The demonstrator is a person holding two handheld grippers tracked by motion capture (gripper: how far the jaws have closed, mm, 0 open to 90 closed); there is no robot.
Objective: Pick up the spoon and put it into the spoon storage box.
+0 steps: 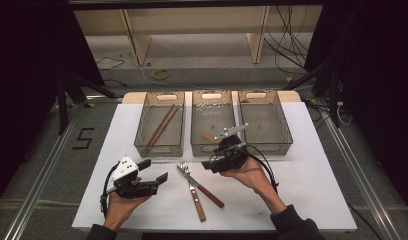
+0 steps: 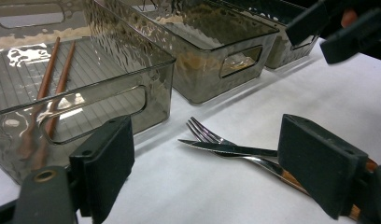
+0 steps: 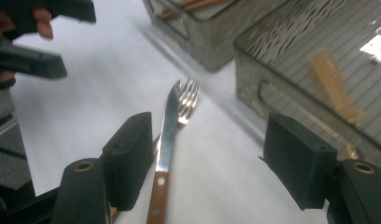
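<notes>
A knife (image 1: 214,197) and a fork (image 1: 198,206), both with wooden handles, lie crossed on the white table top between my two grippers. My left gripper (image 1: 156,170) stands open at the front left and points toward them. In its own view the jaws of the left gripper (image 2: 209,154) frame the knife (image 2: 235,149) and the fork (image 2: 200,129) and hold nothing. My right gripper (image 1: 212,160) is open just in front of the middle bin. The right gripper (image 3: 212,149) hovers over the knife (image 3: 166,140) and the fork (image 3: 188,95), with the blade near one pad.
Three clear grey bins stand side by side at the back. The left bin (image 1: 142,132) holds two brown chopsticks (image 1: 161,127). The middle bin (image 1: 212,149) holds a pale wooden utensil (image 3: 335,86). The right bin (image 1: 287,135) looks empty. Bare white table lies at the right front.
</notes>
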